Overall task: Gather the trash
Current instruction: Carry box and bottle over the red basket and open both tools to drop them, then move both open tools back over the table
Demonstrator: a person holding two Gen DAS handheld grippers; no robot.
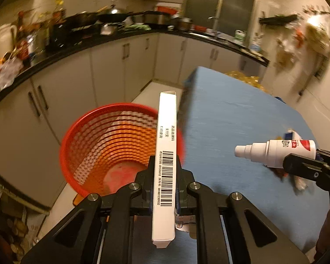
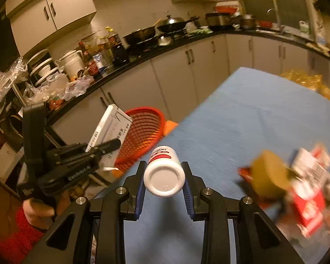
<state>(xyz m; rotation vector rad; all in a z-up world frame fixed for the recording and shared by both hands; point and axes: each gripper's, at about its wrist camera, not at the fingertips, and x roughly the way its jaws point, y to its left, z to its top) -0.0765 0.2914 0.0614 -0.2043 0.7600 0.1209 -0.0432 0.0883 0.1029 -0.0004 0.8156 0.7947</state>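
Observation:
My left gripper [image 1: 164, 165] is shut on a flat white carton [image 1: 166, 145] with a barcode, held edge-up over the near rim of a red mesh bin [image 1: 112, 145] that stands on the floor beside the blue table [image 1: 237, 118]. My right gripper [image 2: 164, 169] is shut on a white spray bottle [image 2: 164, 173] with a red label, its base toward the camera, above the table. In the left wrist view that bottle [image 1: 275, 153] points left from the right gripper [image 1: 297, 165]. The right wrist view shows the left gripper [image 2: 112, 146] with the carton [image 2: 109, 132] next to the bin [image 2: 143, 132].
More trash lies on the table at the right: a yellow-brown round thing [image 2: 268, 178] and red-and-white packaging [image 2: 308, 189], blurred. Grey cabinets [image 1: 112, 66] under a cluttered black counter [image 2: 143, 50] run behind the bin. A hand [image 2: 39, 209] in a red sleeve holds the left gripper.

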